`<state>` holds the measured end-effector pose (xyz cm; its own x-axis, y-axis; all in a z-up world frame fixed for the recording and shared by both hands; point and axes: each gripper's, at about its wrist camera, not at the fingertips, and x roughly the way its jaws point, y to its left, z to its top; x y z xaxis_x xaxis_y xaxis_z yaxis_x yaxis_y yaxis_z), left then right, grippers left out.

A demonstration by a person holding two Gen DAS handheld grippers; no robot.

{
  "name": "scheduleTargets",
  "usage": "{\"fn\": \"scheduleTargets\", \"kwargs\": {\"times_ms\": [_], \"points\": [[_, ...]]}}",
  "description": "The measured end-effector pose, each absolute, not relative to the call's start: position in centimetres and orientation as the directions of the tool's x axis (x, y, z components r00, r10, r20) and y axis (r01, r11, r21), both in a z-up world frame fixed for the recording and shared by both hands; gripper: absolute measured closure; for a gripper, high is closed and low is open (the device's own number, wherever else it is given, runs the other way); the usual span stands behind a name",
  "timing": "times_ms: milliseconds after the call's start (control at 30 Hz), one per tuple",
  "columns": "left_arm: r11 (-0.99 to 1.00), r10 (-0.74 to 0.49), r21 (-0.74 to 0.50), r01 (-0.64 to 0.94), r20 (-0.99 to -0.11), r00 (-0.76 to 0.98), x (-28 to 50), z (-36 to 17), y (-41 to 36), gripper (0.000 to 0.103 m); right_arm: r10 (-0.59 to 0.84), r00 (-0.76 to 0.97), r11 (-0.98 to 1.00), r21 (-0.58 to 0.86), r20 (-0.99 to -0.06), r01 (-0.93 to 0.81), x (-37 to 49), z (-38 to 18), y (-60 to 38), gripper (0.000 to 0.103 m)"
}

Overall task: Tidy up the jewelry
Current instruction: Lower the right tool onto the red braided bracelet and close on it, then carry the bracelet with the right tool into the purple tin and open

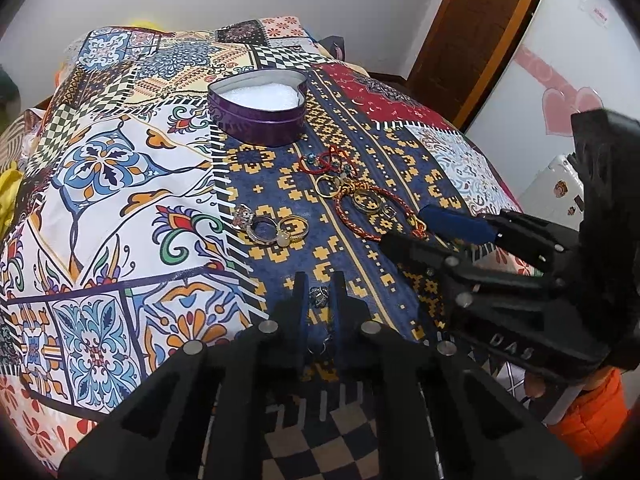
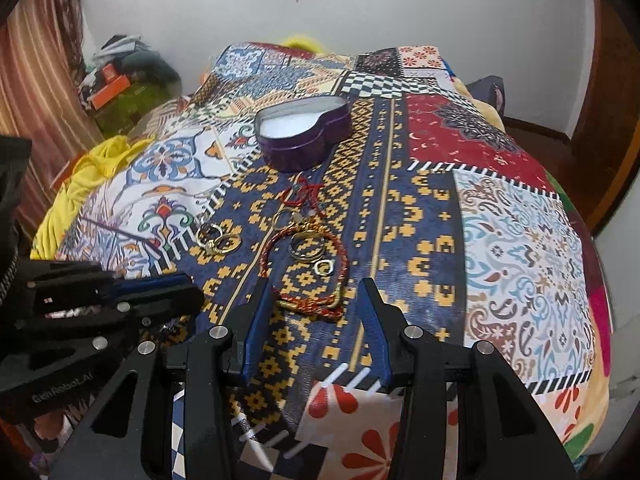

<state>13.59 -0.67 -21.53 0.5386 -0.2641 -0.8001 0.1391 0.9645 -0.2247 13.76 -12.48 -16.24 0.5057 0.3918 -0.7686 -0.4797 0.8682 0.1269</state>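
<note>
My left tongs (image 1: 318, 294) are clenched on a small silver earring (image 1: 319, 295), pinched between the two blue pads just above the patchwork bedspread (image 1: 120, 184). My right tongs (image 2: 314, 294) are released, the fingers spread wide, with the clasp end of a red-and-gold braided bracelet (image 2: 310, 302) lying between their tips. Inside that bracelet's loop, just ahead of the right tongs, lie a gold ring (image 2: 306, 249) and a small squarish ring (image 2: 324, 267). Ahead and to the left of my left tongs sits a cluster of stone-set rings (image 1: 272, 226). Farther ahead is a tangle of red cord (image 1: 326, 162), and beyond it the open purple heart-shaped tin (image 1: 258, 110) with its white lining.
</note>
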Motion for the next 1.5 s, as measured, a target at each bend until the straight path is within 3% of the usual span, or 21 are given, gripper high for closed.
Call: {"fn": "scheduleTargets", "kwargs": {"times_ms": [133, 167, 367, 1500], "points": [[0.964, -0.267, -0.231, 0.135, -0.798, 0.541, 13.6, -21.5, -0.5, 0.094, 0.380, 0.515, 0.862, 0.091, -0.768, -0.499, 13.6, -16.6, -11.9, 0.064], [0.964, -0.265, -0.230, 0.134, -0.797, 0.542, 13.5, -21.5, -0.4, 0.094, 0.379, 0.517, 0.860, 0.086, -0.767, -0.503, 13.5, -16.5, -11.9, 0.074], [0.965, -0.262, -0.227, 0.133, -0.790, 0.554, 13.3, -20.9, -0.5, 0.094, 0.389, 0.514, 0.856, 0.093, -0.765, -0.508, 13.5, -16.4, -11.9, 0.090], [0.978, -0.184, -0.193, 0.080, -0.614, 0.768, 15.6, -11.2, 4.4, 0.094, 0.426, 0.675, 0.877, 0.090, -0.603, -0.472, 14.0, -8.8, -11.9, 0.091]]}}
